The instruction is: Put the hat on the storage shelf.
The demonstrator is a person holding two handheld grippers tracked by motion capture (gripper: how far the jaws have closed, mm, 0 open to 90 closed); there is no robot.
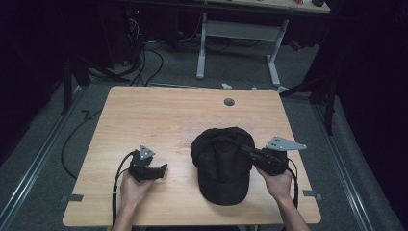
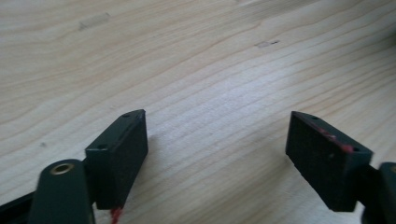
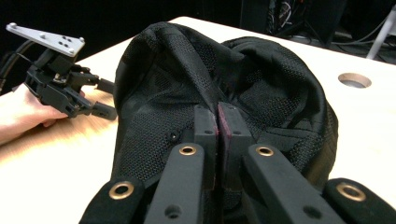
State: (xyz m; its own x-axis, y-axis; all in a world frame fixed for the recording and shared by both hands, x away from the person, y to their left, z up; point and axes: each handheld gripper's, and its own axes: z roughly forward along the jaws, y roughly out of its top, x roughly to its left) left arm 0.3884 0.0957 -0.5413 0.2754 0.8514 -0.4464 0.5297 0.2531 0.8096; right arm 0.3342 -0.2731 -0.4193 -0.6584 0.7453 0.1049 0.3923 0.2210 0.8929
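A black mesh cap (image 1: 219,168) lies on the wooden table (image 1: 159,115), right of centre near the front, brim toward the person. My right gripper (image 1: 235,144) reaches in from the right and is shut on a pinched fold of fabric at the cap's crown. In the right gripper view its jaws (image 3: 217,109) meet on a raised ridge of the cap (image 3: 271,79). My left gripper (image 1: 164,169) rests low over the bare wood left of the cap, apart from it, jaws open. Nothing lies between them over the bare wood (image 2: 217,115). The left gripper (image 3: 111,99) points toward the cap.
A round grommet hole (image 1: 229,101) sits near the table's far edge, also behind the cap (image 3: 354,80). Beyond the table stand a white desk frame (image 1: 201,48) and loose floor cables (image 1: 149,60). Bare wood spreads across the far half and left side.
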